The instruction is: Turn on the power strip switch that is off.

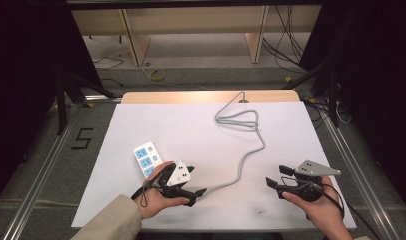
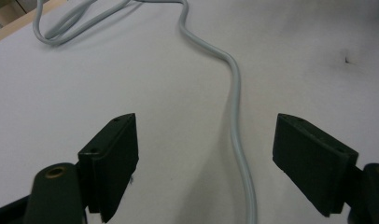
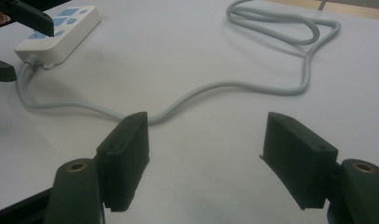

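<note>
A white power strip with blue sockets lies on the white table, just beyond the person's left hand. Its grey cable snakes right and back into a loose loop. My left gripper stands open low over the table. The cable runs on the surface between its jaws, nearer the right one, and neither pad touches it. My right gripper is open at the front right, facing left toward the cable, with nothing between its fingers.
The cable's loop lies near the table's far edge, where a wooden strip shows. Black frames and loose wires stand on the floor beyond. The left gripper's jaw tips show at the right gripper view's top left, beside the power strip.
</note>
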Motion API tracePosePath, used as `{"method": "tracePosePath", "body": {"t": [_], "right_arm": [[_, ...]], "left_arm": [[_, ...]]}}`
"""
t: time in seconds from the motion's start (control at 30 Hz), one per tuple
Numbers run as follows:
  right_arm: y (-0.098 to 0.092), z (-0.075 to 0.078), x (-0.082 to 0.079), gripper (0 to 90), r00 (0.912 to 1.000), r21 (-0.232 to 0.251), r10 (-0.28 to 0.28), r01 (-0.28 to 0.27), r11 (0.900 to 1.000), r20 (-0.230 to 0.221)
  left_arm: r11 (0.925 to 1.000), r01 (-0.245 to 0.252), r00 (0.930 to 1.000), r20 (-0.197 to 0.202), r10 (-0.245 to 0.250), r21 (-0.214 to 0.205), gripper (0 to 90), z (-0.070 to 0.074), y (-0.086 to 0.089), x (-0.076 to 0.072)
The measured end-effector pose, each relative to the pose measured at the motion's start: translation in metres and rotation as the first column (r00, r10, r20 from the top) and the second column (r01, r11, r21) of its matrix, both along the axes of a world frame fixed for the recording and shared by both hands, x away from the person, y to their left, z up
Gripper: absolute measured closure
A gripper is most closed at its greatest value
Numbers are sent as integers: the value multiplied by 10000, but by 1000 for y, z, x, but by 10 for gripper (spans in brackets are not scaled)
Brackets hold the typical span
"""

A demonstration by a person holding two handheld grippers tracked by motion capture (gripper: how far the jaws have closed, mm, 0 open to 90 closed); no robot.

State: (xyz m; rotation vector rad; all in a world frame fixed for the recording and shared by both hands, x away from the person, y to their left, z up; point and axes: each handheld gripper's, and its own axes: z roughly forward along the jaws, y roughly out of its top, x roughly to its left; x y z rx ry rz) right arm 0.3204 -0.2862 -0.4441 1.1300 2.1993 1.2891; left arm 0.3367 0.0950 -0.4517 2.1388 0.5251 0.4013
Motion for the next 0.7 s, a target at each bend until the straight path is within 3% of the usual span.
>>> {"method": "tracePosePath", "body": {"t": [0.27, 0.3, 0.33, 0.43, 0.57, 0.7], "right_arm": [[-1, 0, -1, 321, 10000, -36, -15, 15, 10000, 6], [0, 0, -1, 323, 10000, -34, -15, 15, 10000, -5], [0, -1, -1, 324, 10000, -9, -25, 25, 10000, -9], [0, -1, -1, 324, 10000, -2, -25, 25, 10000, -16], [0, 0, -1, 324, 10000, -20, -11, 11, 10000, -43], [0, -1, -1, 324, 10000, -24, 7, -8, 10000, -59]], "left_arm": [[10000, 33, 9999, 127, -32, -87, 362, 2, 1, 3], [9999, -39, 10000, 79, 40, -153, 414, 4, 2, 4], [9997, -94, 9999, 98, 96, -220, 549, 5, 3, 4], [9994, -104, 9999, -16, 104, -319, 680, 8, 6, 8], [9995, -324, 9993, -188, 324, -8, 851, 9, 10, 10], [9982, -593, 9973, -438, 593, 28, 896, 12, 14, 11]]}}
